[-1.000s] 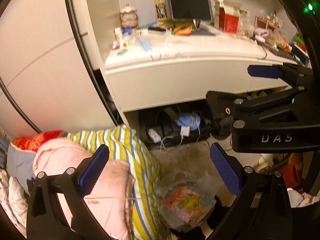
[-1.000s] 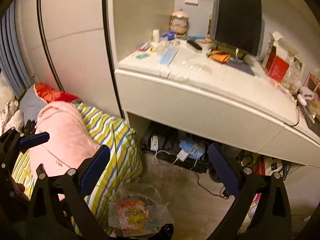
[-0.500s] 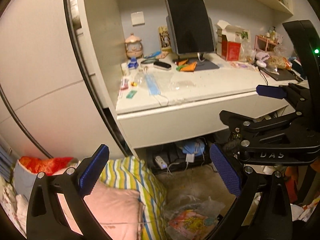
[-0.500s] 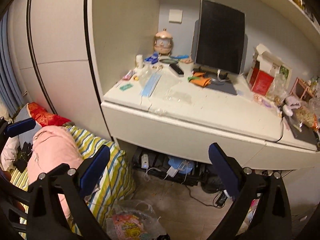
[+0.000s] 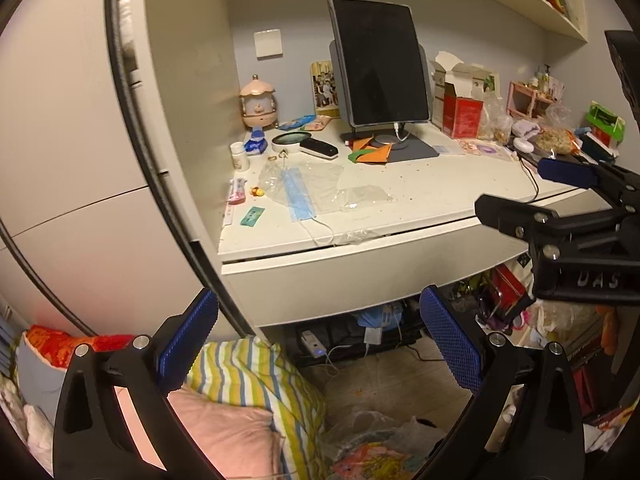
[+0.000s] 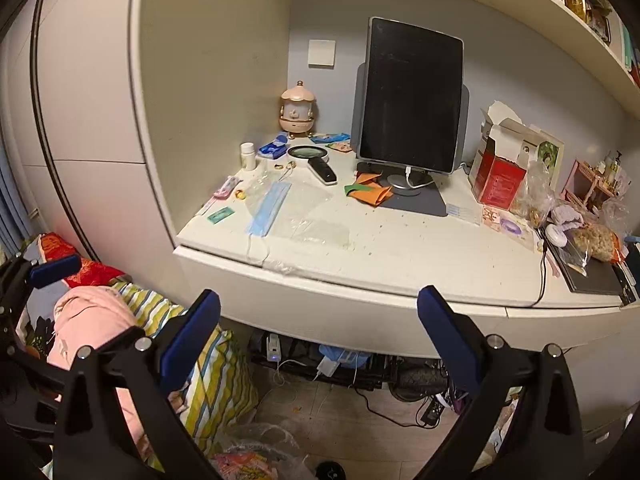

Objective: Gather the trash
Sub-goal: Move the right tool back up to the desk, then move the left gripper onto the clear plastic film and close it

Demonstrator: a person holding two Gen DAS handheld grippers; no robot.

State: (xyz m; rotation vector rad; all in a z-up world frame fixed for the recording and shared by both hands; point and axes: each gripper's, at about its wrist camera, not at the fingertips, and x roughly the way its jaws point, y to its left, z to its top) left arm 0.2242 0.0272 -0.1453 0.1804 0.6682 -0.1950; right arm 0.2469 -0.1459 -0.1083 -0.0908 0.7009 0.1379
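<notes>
A blue face mask lies on clear plastic wrap on the white desk. Orange and green paper scraps lie by the monitor stand. A plastic trash bag with colourful wrappers sits on the floor below. My left gripper is open and empty, in front of the desk edge. My right gripper is open and empty, also below the desk edge; it shows at the right of the left wrist view.
A dark monitor, a red box, snack bags and small items crowd the desk. Striped and pink bedding lies at lower left. Cables and a power strip sit under the desk.
Both grippers have risen and tilted up: the desk top now fills the views and the trash bag has dropped to the bottom edge. Both stay open.
</notes>
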